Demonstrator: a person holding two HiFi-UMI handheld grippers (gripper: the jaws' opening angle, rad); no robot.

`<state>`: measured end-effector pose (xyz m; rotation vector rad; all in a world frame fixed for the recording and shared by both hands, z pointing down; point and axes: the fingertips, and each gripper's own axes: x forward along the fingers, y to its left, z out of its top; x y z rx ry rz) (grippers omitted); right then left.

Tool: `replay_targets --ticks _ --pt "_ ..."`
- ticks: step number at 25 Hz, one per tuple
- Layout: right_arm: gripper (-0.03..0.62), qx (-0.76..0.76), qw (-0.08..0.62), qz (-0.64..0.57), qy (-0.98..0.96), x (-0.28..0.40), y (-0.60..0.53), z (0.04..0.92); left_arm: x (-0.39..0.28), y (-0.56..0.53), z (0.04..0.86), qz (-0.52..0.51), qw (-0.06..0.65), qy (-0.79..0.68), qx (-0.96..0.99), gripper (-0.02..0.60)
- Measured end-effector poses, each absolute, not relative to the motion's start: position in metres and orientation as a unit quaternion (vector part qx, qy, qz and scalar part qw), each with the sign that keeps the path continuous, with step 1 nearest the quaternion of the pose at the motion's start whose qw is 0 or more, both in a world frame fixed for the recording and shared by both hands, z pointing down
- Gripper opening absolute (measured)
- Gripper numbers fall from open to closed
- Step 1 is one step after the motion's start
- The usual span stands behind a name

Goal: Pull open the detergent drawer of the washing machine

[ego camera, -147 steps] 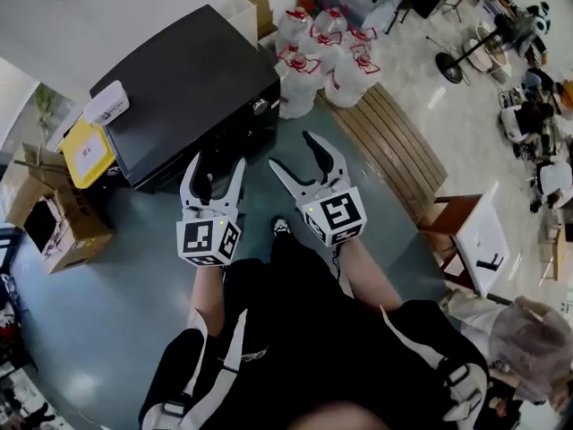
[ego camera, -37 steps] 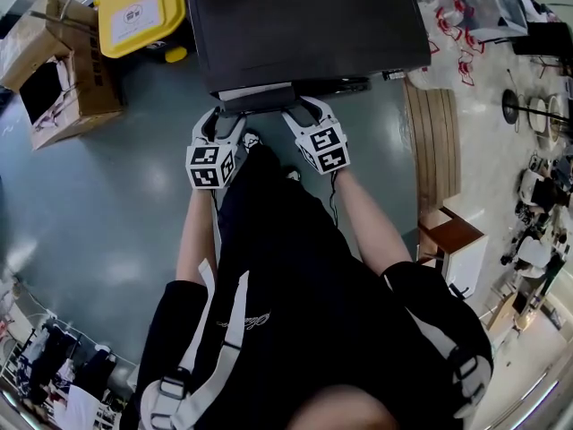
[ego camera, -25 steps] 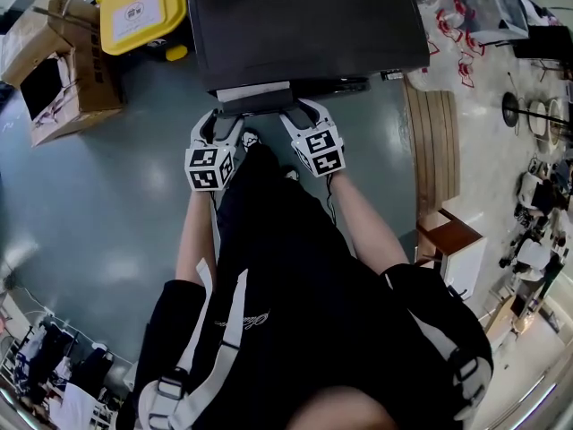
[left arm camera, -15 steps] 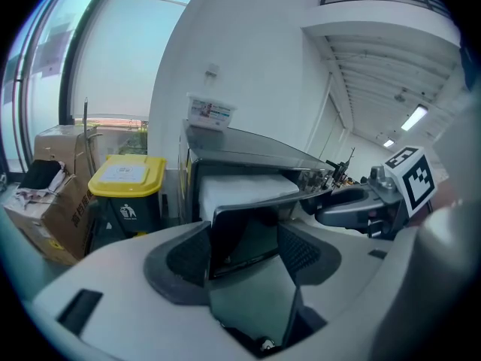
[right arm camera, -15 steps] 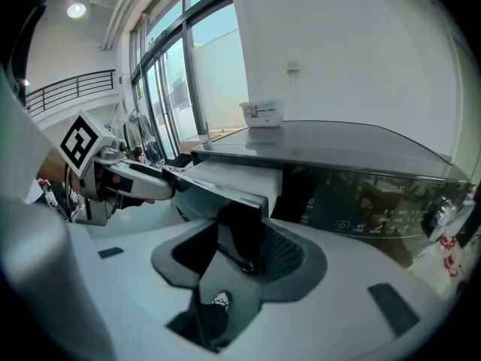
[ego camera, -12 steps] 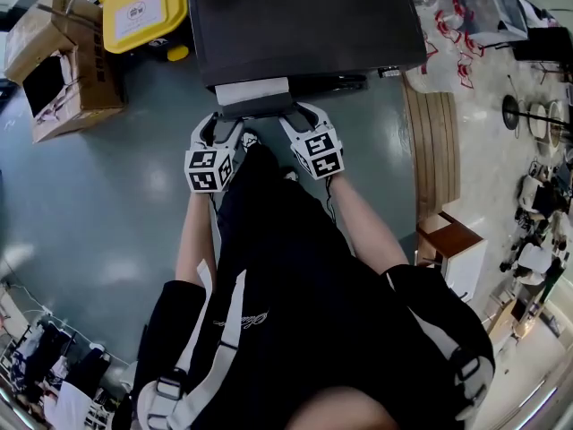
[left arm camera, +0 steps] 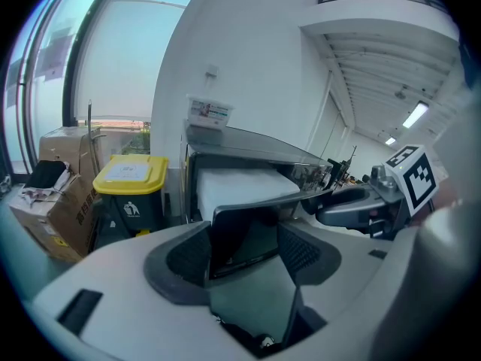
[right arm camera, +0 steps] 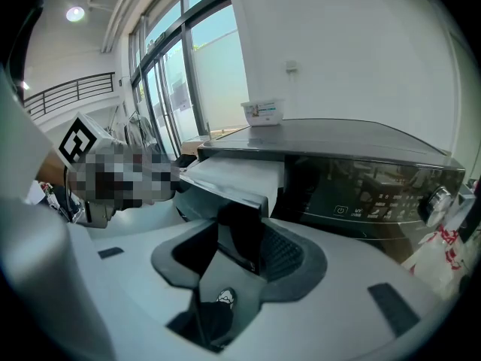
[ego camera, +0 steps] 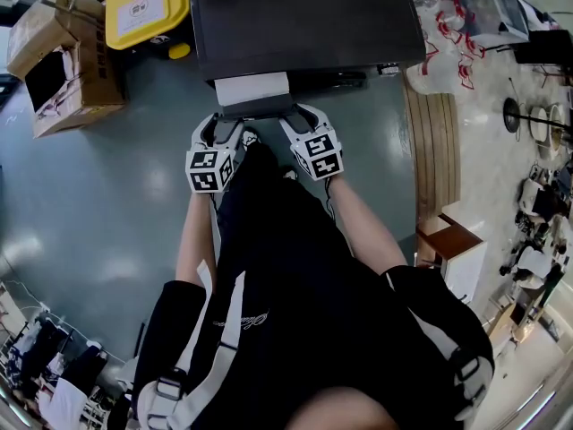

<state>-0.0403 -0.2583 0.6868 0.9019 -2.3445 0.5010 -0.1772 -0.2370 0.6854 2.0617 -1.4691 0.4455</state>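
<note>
The left gripper [left arm camera: 244,250] and right gripper [right arm camera: 240,250] each clamped the detergent drawer [ego camera: 253,90] front, its body extending straight ahead of the fingers [left arm camera: 184,258].

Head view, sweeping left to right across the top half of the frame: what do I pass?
cardboard box → yellow-lidded bin → washing machine → slatted wooden bench

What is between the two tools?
The pulled-out detergent drawer: its dark front runs from the left tool to the right tool, seen in the head view.
</note>
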Motion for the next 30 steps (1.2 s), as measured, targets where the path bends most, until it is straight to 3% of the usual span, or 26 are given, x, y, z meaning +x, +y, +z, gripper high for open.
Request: replay_targets --ticks 30 --pt "0.178 0.332 0.273 0.193 -0.882 -0.027 -0.221 0.688 -0.165 -0.197 0.687 0.178 0.278 -0.577 0.747 0.283"
